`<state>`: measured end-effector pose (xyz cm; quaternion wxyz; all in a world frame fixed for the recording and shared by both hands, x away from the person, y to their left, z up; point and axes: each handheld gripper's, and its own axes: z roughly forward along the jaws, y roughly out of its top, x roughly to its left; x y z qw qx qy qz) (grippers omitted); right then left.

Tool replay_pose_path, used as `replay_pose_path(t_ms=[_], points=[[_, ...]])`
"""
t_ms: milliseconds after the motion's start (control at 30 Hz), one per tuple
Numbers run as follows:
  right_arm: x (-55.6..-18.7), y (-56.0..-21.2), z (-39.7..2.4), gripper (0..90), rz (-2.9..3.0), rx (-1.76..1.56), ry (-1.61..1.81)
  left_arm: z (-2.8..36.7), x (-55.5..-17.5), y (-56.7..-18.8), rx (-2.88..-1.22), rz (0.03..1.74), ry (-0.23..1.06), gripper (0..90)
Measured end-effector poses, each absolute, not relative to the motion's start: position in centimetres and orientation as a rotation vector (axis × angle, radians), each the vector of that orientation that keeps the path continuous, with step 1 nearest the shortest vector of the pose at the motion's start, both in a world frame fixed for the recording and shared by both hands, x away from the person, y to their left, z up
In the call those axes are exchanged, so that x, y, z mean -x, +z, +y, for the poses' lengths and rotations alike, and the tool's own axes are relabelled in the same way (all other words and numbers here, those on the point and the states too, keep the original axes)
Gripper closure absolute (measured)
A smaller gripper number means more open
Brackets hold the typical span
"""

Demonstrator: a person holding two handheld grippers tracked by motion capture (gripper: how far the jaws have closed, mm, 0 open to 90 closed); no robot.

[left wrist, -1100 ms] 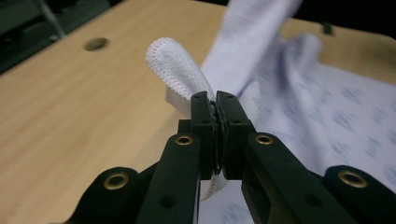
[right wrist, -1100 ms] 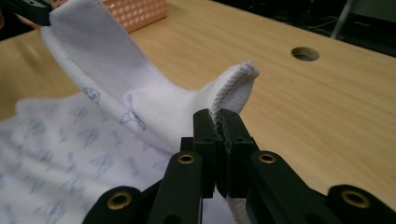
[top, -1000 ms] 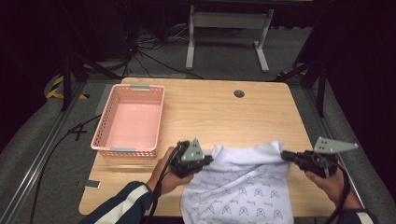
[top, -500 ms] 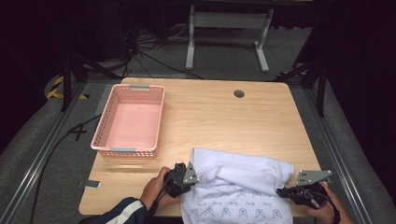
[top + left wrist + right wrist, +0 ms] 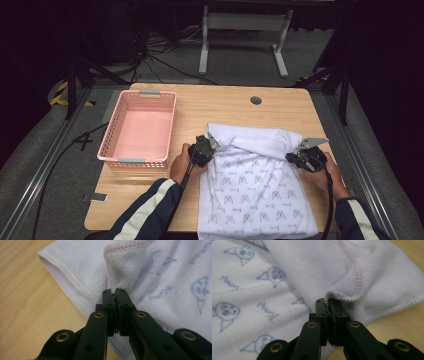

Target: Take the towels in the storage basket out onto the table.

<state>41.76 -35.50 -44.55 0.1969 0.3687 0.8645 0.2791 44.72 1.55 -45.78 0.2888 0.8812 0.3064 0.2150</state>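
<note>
In the high view, light falls from above onto the surface (image 5: 280, 107), which is evenly bright, while the floor and room around it sink into near black. The picture is soft and slightly grainy. In both tool views the black jaws are sharp, the towel (image 5: 175, 272) just beyond them loses focus, perhaps from motion, and faint shadows sit in its folds.

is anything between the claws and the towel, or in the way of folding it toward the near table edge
Nothing visible. The left claw and right claw are each shut on a corner of the towel. The towel's near half lies flat with nothing on it, and the pink basket sits off to the left, apart.
</note>
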Motion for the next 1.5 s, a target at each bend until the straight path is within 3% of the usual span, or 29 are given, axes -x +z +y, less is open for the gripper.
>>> replay_pose_path(t_ms=[200, 367, 600, 800, 1000, 1200, 1300, 1500], points=[[-45.8, -44.7, -35.3, 86.4, 2.328, -1.088, 0.744, 0.6, -49.1, -45.8, -2.306, 0.942, 0.603, 86.8], [-47.1, -44.6, -35.5, 86.3, 2.314, -1.115, 0.786, 0.5, -49.4, -44.6, -2.228, 0.968, 0.581, 86.5], [-44.3, -40.9, -37.7, 86.3, 2.196, -1.05, 1.016, 1.4, -45.9, -38.9, -2.137, 0.778, 0.591, 86.6], [-38.4, -36.7, -39.5, 86.3, 2.21, -0.856, 1.181, 4.1, -40.3, -35.4, -2.105, 0.585, 0.595, 86.4], [-32.9, -36.1, -39.9, 85.5, 2.379, -0.627, 1.243, 6.4, -34.4, -37.4, -2.155, 0.443, 0.475, 85.9], [-28.5, -39.2, -39.9, 85.1, 2.654, -0.48, 1.145, 6.9, -30.1, -41.7, -2.284, 0.322, 0.252, 85.9], [-27.2, -41.4, -39.9, 85.1, 2.773, -0.477, 1.045, 6.6, -29.4, -44.4, -2.389, 0.312, 0.197, 86.1], [-27.3, -44.6, -40.1, 85.6, 2.811, -0.58, 0.965, 6.5, -29.9, -45.7, -2.449, 0.335, 0.232, 86.4]])
